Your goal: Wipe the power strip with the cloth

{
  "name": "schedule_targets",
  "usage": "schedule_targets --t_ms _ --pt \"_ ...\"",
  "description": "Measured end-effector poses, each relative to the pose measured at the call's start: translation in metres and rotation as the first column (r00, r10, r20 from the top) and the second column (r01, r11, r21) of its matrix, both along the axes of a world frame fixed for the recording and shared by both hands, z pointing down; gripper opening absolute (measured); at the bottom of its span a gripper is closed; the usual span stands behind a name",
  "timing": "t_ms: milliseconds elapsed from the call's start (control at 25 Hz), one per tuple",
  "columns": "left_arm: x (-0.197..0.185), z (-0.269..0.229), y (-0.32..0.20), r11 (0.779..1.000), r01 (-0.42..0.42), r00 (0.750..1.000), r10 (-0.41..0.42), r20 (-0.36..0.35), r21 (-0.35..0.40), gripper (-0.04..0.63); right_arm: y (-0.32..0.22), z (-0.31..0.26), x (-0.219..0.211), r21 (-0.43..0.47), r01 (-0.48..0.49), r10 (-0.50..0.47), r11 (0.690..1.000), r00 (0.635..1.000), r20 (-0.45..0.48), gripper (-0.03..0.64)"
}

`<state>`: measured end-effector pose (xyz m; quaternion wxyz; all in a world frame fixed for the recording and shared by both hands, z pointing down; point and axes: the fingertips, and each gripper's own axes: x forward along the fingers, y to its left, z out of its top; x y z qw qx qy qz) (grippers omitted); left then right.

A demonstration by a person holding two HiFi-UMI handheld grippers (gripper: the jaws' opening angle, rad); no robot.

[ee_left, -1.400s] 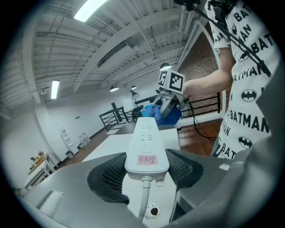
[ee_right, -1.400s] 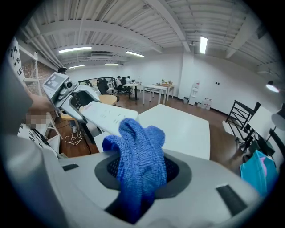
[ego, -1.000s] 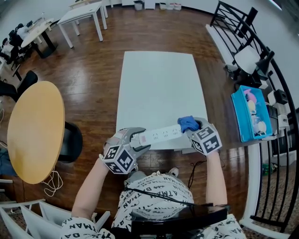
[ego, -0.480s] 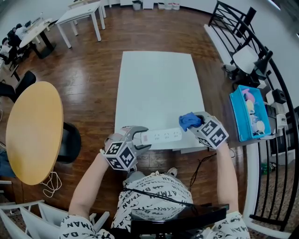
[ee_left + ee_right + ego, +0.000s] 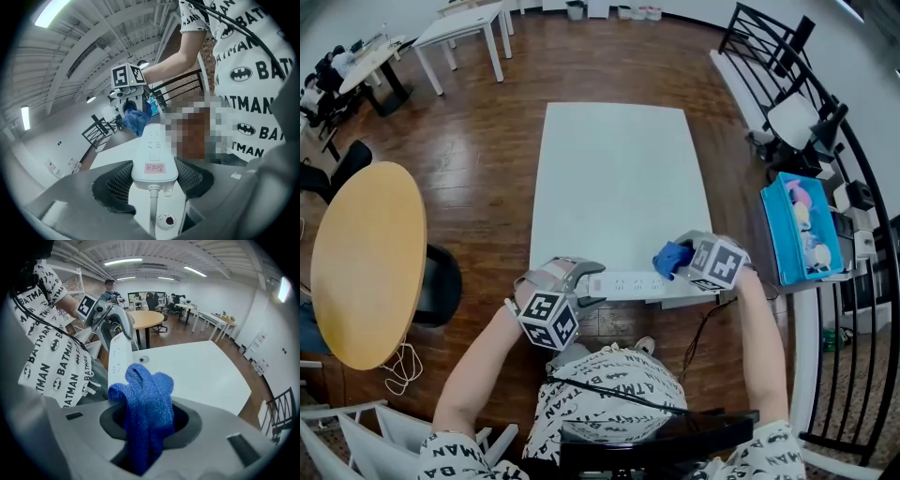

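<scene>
L gripper (image 5: 584, 283) clamped on power strip's (image 5: 633, 283) cord end, at table's (image 5: 614, 169) near edge. Strip's long axis runs left-right. R gripper (image 5: 682, 262), nearer, pinches blue cloth (image 5: 669, 257) at strip's right end; wipe likely goes leftward.

The word BATMAN, together with bat logos, was printed many times on the person's white shirt (image 5: 255, 70). A small pink label (image 5: 155, 168) on the power strip (image 5: 152, 140) carried red characters too small to read.
</scene>
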<state>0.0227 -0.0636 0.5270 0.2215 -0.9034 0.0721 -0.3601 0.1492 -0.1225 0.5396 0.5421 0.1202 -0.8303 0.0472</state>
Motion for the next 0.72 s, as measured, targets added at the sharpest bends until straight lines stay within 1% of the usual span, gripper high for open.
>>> schedule_targets --t_ms 120,280,560,720 --pt "0.001 0.002 0.003 1.000 -0.014 1.000 0.014 0.015 0.006 0.272 0.007 0.004 -0.014 -0.027 0.053 -0.053 0.998 0.999 -0.001 0.142" --pt "0.002 0.007 0.006 1.000 -0.026 0.999 0.025 0.030 0.006 0.272 0.013 0.006 -0.031 -0.047 0.094 -0.095 0.994 0.995 -0.014 0.143" --pt "0.010 0.012 0.010 0.999 -0.041 0.999 0.042 0.025 -0.011 0.272 0.019 -0.001 -0.078 -0.030 0.170 -0.168 0.985 0.985 0.049 0.142" --pt "0.015 0.014 0.012 0.999 -0.045 0.999 0.046 0.020 -0.013 0.272 0.022 -0.008 -0.102 -0.039 0.198 -0.191 0.979 0.973 0.127 0.141"
